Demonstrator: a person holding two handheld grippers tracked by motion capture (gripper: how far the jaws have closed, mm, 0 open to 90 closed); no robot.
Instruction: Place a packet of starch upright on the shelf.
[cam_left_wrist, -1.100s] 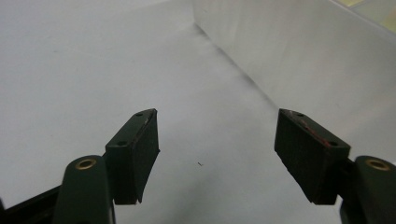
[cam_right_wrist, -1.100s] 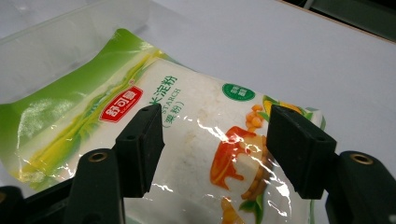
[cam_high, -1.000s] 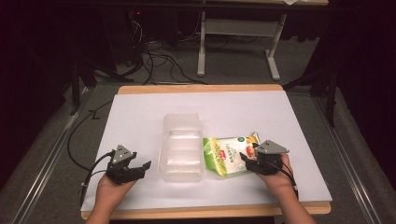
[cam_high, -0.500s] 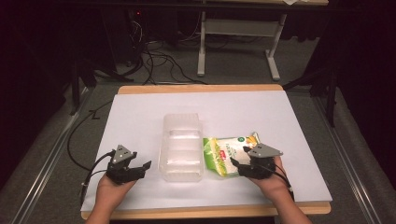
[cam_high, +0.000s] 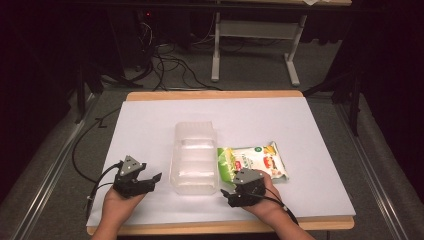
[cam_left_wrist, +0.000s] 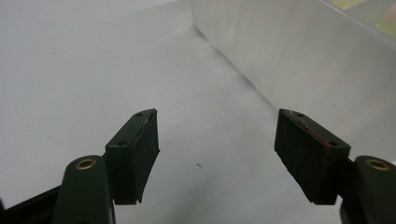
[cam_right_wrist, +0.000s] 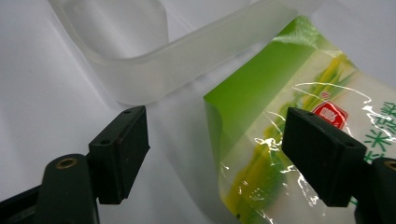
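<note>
A green snack bag (cam_high: 252, 160) lies flat on the white sheet, its left edge against a clear plastic container (cam_high: 195, 157). My right gripper (cam_high: 227, 196) sits at the bag's near left corner, pointing left toward the container. Its jaws have just been opening and stand open. In the right gripper view (cam_right_wrist: 215, 149) the bag's corner (cam_right_wrist: 280, 130) lies between the jaws, touched by neither pad, with the container's rounded corner (cam_right_wrist: 154, 70) just beyond. My left gripper (cam_high: 152, 181) rests left of the container, open with nothing between its jaws (cam_left_wrist: 217, 140); the container wall (cam_left_wrist: 289, 46) rises to its right.
The white sheet (cam_high: 310, 130) covers a wooden table whose front edge (cam_high: 220, 227) runs just behind both hands. Cables trail off the table's left side (cam_high: 85, 150). A metal stand (cam_high: 255, 45) and dark floor lie beyond the far edge.
My right gripper has moved left and toward the person, from the bag's right end to its near left corner. The left gripper has stayed put.
</note>
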